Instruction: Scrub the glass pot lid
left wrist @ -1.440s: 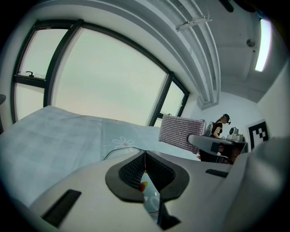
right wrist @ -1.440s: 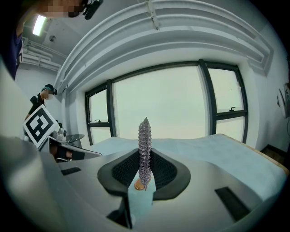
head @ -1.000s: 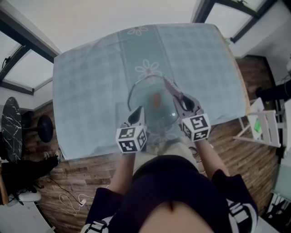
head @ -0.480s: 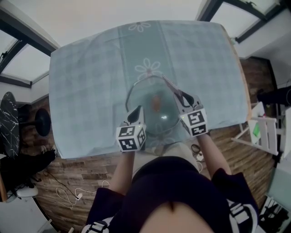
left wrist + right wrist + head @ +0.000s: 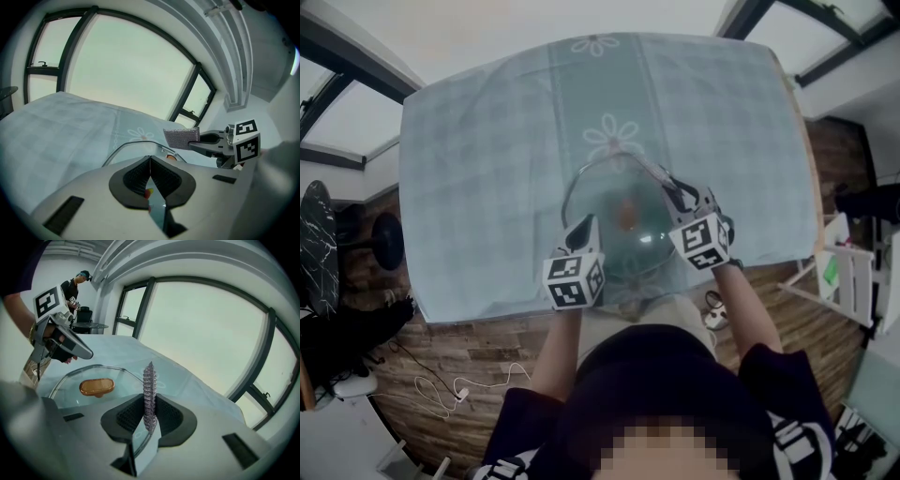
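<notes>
Glass lid (image 5: 614,246) lies between left tongs (image 5: 584,226) and right tongs (image 5: 671,191).

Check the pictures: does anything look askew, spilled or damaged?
Nothing stands out. The glass lid looks whole, its rim pinched by the left gripper; the right gripper holds a scrub pad; the tablecloth lies flat.

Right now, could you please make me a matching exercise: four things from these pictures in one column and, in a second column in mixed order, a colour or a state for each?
Things:
1. lid knob
2. scrubbing pad
3. tablecloth
4. left gripper

Colours and states:
A. pale blue-grey, with a flower print
B. jaws closed together
C. amber brown
D. clamped in the right gripper

Pairs: 1-C, 2-D, 3-A, 4-B.
</notes>
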Action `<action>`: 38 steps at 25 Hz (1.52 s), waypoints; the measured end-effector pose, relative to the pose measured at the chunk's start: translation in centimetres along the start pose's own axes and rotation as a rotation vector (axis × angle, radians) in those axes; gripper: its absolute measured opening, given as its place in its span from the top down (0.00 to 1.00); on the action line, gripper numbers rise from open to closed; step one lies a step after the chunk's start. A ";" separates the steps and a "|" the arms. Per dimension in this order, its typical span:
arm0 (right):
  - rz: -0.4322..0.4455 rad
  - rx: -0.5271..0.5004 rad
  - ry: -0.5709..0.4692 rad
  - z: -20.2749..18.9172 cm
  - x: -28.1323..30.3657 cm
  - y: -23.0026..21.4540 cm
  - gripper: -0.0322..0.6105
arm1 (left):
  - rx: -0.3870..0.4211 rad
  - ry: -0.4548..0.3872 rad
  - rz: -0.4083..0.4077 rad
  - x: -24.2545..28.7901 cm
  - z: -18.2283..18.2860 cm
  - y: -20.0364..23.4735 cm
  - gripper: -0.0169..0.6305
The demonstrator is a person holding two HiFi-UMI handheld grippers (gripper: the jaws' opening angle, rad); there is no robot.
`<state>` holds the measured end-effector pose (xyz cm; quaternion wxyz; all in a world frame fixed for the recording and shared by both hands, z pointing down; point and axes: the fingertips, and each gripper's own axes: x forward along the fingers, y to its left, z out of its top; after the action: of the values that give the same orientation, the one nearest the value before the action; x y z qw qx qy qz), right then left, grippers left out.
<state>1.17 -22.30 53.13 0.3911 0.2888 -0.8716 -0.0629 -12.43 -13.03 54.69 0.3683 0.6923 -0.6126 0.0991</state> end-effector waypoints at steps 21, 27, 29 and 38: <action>0.151 -0.179 0.111 -3.5 2.1 3.9 0.83 | -0.012 0.012 0.001 -0.1 -0.7 0.1 0.97; 0.180 -0.184 0.130 -4.0 2.7 5.0 0.83 | -0.025 0.009 0.014 -0.8 -0.9 0.8 0.97; 0.183 -0.201 0.137 -4.1 2.9 5.3 0.83 | -0.029 0.010 0.016 -1.0 -1.1 1.0 0.97; 0.178 -0.233 0.166 -4.9 2.3 6.2 0.83 | -0.032 0.016 0.011 -2.0 -1.9 1.1 0.97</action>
<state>0.62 -17.88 60.07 0.4967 0.1675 -0.8452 -0.1045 -13.30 -10.30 55.26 0.3836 0.6824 -0.6147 0.0969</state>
